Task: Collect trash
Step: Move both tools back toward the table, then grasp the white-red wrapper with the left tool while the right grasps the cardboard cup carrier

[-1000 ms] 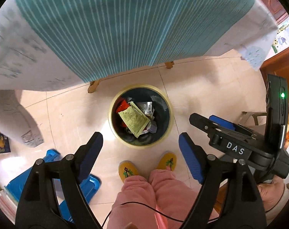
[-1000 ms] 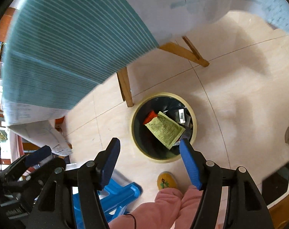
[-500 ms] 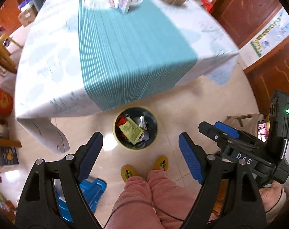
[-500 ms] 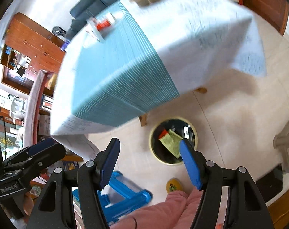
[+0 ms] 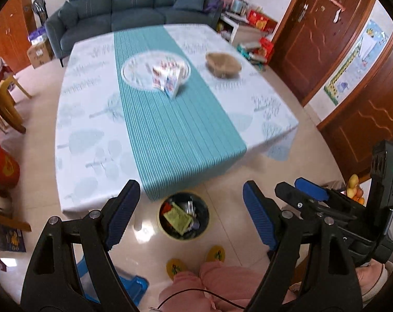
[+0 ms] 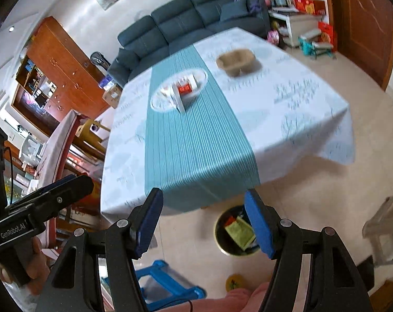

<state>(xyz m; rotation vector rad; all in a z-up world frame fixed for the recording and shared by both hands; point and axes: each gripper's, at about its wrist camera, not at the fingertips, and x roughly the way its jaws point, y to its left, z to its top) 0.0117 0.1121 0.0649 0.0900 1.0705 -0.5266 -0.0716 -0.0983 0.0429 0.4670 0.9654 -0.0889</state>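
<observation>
Left wrist view: the left gripper (image 5: pixel 191 213) hangs above the floor, its blue pads spread wide with nothing between them. Between the tips, far below, sits the bin (image 5: pixel 183 215), just off the near edge of the table (image 5: pixel 92 119), already holding wrappers, a yellow-green packet uppermost. On the table's teal runner a glass plate (image 5: pixel 134 71) carries a small carton (image 5: pixel 168 78), blurred but upright; a brown bowl (image 5: pixel 223 65) stands well to its right on the white cloth. The right gripper (image 5: pixel 310 195) shows at the frame's right edge, held in a hand. Pink trousers and yellow slippers mark where the person stands, just before the bin.

Right wrist view: the right gripper (image 6: pixel 204 223) is likewise spread and empty, its right pad overlapping the bin (image 6: pixel 222 236) in the picture. The carton (image 6: pixel 182 92) on its plate (image 6: pixel 160 98) and the bowl (image 6: pixel 235 61) lie across the table (image 6: pixel 287 109), well away from both tools. A hand grips the handle of the left gripper (image 6: pixel 61 189) at the lower left; a blue stool (image 6: pixel 170 288) lies on the floor.

By appearances, one drop is done and the pair is between pickups. The next move likely calls for reaching across the runner to the carton or the bowl, closing squarely on it without tipping the plate, then carrying it back over the bin.
</observation>
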